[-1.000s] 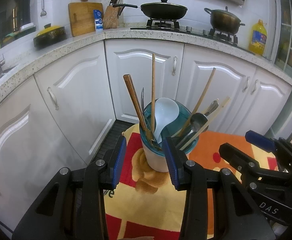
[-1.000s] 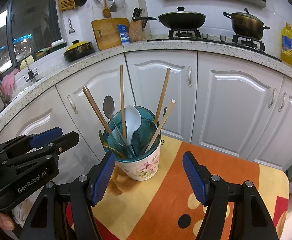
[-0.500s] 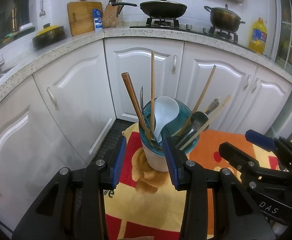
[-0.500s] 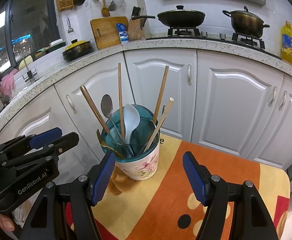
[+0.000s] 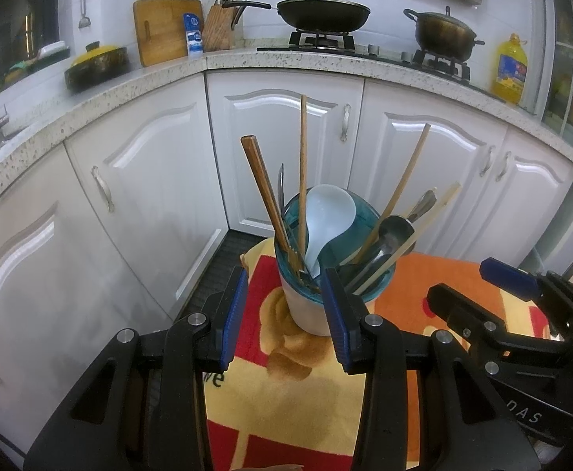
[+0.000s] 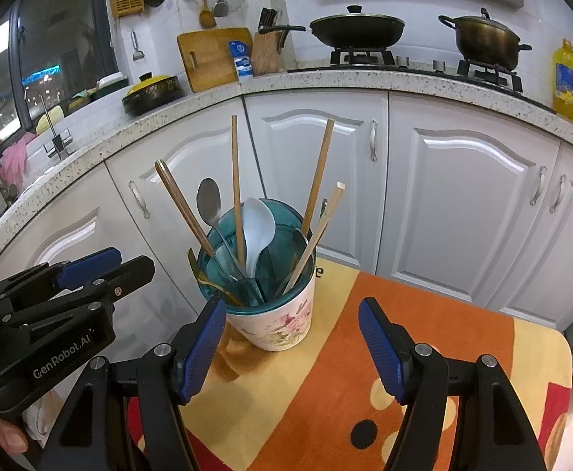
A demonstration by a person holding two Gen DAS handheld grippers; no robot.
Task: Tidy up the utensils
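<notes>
A floral cup (image 6: 286, 316) with a teal insert (image 5: 369, 216) stands on the orange and yellow cloth (image 6: 365, 392). It holds several wooden chopsticks (image 5: 303, 157), a white soup spoon (image 5: 331, 212) (image 6: 260, 227), metal spoons (image 6: 208, 200) (image 5: 395, 231) and a gold fork (image 6: 208, 282). My left gripper (image 5: 284, 314) hovers open just short of the cup, a little to its left, with nothing between its blue pads. My right gripper (image 6: 290, 347) stands wide open in front of the cup, also holding nothing. Each gripper shows in the other's view: the left gripper (image 6: 129, 261), the right gripper (image 5: 459, 278).
White cabinet doors (image 6: 463, 204) curve close behind the small table. Above them, a speckled counter (image 5: 149, 82) carries a wok (image 5: 323, 11), a pot (image 6: 486, 39), a yellow oil bottle (image 6: 569, 82), a cutting board (image 6: 212, 57) and a knife block (image 5: 218, 31). The cloth ends at the right (image 6: 561, 353).
</notes>
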